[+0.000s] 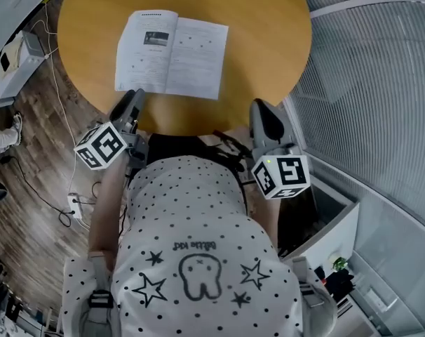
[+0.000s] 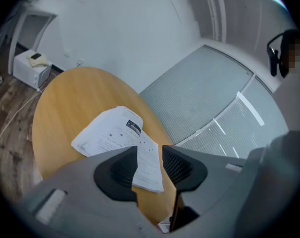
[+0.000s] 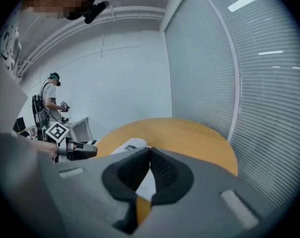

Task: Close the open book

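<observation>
Left gripper (image 2: 150, 157) jaws apart, right gripper (image 3: 150, 155) jaws together, both empty (open book (image 1: 172, 55) untouched on table (image 1: 268, 27)).

The book (image 1: 172, 53) has thin, matt white paper pages with dark print, and the table (image 1: 261, 20) under it has a smooth, honey-coloured wood-look top with a soft sheen. The left gripper (image 2: 150, 155) and the right gripper (image 3: 149, 155) both have matt grey plastic bodies with black, finely ribbed pads (image 2: 177, 163). At nine o'clock from the table the floor (image 1: 30, 167) shows dark, grainy wood planks, and at six o'clock the person's shirt (image 1: 191, 216) is soft dotted cloth.
</observation>
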Tool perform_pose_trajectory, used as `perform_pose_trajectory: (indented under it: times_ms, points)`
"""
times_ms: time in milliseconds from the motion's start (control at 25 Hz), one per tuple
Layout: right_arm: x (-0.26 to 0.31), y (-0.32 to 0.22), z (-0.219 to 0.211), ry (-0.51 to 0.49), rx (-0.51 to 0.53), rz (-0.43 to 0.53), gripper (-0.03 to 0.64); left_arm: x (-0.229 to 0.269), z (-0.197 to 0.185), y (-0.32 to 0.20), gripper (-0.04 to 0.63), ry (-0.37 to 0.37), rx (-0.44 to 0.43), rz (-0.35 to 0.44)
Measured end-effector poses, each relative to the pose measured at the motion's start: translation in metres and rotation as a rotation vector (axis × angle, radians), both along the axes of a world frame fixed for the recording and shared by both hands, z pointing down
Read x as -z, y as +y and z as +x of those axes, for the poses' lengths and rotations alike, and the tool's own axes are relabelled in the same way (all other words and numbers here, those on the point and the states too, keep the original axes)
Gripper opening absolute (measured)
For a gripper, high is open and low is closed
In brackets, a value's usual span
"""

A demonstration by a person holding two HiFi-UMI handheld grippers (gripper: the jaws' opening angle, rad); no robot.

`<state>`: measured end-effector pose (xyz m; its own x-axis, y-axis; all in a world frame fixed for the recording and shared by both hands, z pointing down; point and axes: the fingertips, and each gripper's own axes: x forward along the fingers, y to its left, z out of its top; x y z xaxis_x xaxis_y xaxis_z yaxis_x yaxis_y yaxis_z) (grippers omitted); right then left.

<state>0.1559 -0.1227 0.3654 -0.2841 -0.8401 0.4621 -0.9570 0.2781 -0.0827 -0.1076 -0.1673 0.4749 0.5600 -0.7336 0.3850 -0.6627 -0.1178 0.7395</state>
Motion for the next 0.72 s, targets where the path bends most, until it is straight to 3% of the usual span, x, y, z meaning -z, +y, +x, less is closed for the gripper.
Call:
perform_pose_trajectory:
  times_ms: [200, 480, 720]
  points:
    - [-0.009, 0.008, -0.003, 0.002, 0.005, -0.034, 0.003, -0.024, 0.005, 0.005, 0.179, 0.077, 0.038, -0.082]
    - [-0.019, 0.018, -0.002, 0.002, -0.007, -0.070, 0.003, -0.058, 0.009, 0.010, 0.253, 0.168, 0.136, -0.192]
    - [-0.020, 0.022, 0.003, 0.013, -0.024, -0.083, 0.003, -0.091, 0.018, 0.009, 0.259, 0.297, 0.192, -0.306]
